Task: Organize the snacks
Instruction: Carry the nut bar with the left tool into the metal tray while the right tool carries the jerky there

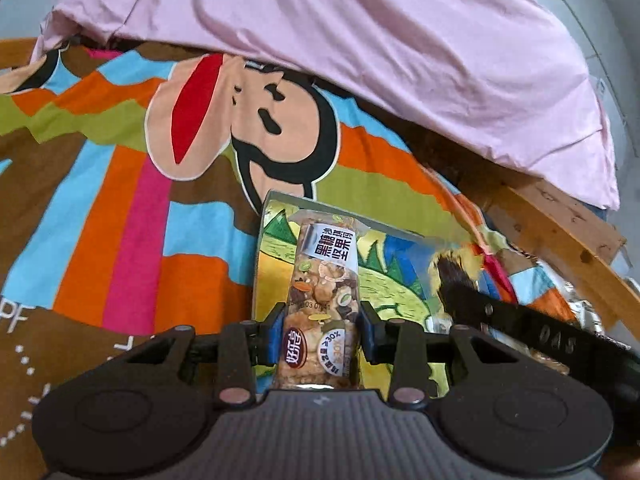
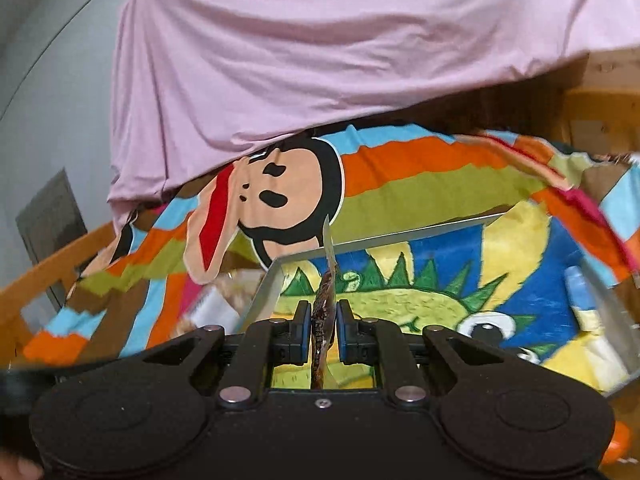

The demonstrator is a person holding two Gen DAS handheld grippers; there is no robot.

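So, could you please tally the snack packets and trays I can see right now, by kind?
Nut bar packets, clear wrapper: 1, the nut bar held in the left gripper.
Thin dark packets, seen edge-on: 1, the dark packet held in the right gripper.
Cartoon-printed trays: 1, the tray.
Total: 3.

The left gripper (image 1: 320, 330) clamped a clear-wrapped nut bar (image 1: 320, 300) between its blue pads, the bar pointing away from the camera. Beneath it lay a tray (image 1: 260, 248) with a cartoon picture inside, resting on a striped cartoon-monkey blanket (image 1: 120, 200). A pink sheet (image 1: 360, 40) hung beyond. The right gripper's black arm (image 1: 540, 328) reached in from the right.
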